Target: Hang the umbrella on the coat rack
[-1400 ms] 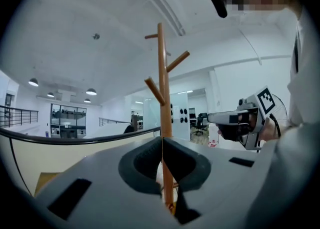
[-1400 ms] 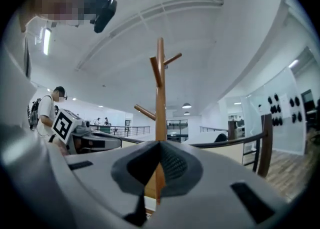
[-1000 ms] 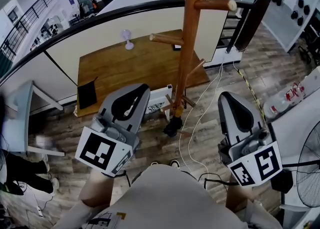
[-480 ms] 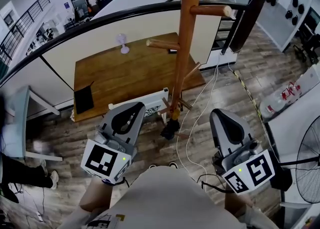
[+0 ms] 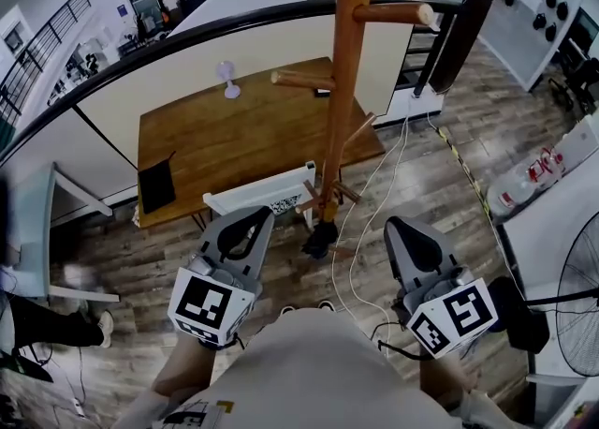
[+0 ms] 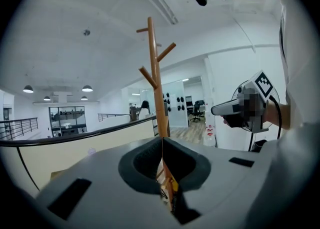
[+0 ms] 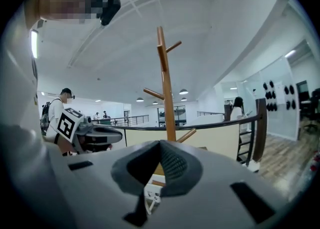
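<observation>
The wooden coat rack (image 5: 344, 90) stands ahead of me, with bare pegs at the upper right (image 5: 398, 13) and left (image 5: 299, 80). A small black bundle (image 5: 318, 238) lies on the floor at its foot; I cannot tell if it is the umbrella. My left gripper (image 5: 255, 218) is low at the left, shut and holding nothing. My right gripper (image 5: 402, 226) is low at the right, also shut and holding nothing. Both point toward the rack's base from about a step away. The rack (image 6: 156, 88) rises beyond the left jaws, and the rack (image 7: 166, 93) also shows beyond the right ones.
A wooden table (image 5: 234, 132) with a dark pad (image 5: 157, 184) and a small white fan (image 5: 227, 77) stands behind the rack. A white chair (image 5: 267, 193) is by the table's near edge. Cables (image 5: 370, 230) trail on the floor. A curved railing (image 5: 140, 52) and a standing fan (image 5: 573, 310) border the space.
Both grippers have dropped lower and drawn back toward my body. The view has shifted a little; the rack and the black bundle have not moved.
</observation>
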The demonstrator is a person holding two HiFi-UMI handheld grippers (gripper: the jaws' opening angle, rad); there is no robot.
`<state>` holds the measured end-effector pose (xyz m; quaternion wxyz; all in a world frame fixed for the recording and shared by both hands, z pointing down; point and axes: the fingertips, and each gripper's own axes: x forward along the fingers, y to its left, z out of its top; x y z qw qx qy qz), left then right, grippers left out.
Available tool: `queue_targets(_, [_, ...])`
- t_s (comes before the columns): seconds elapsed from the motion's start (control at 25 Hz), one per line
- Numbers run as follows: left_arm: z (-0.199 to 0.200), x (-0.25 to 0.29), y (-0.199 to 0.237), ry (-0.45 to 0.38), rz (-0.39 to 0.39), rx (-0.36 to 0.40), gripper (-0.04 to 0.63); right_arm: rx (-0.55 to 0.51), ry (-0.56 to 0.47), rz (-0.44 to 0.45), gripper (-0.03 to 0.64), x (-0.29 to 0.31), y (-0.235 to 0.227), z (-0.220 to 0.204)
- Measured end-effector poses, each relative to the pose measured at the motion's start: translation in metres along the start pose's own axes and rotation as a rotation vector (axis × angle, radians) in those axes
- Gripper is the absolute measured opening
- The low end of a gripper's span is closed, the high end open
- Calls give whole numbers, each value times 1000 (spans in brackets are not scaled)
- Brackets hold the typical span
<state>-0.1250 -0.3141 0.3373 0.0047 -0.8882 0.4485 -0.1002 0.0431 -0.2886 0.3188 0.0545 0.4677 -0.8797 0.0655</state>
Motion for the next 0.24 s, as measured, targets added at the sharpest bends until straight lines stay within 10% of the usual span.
queue_targets(0.24, [1, 3, 4, -6, 16, 28, 9, -8, 6, 1, 3, 6, -2, -1])
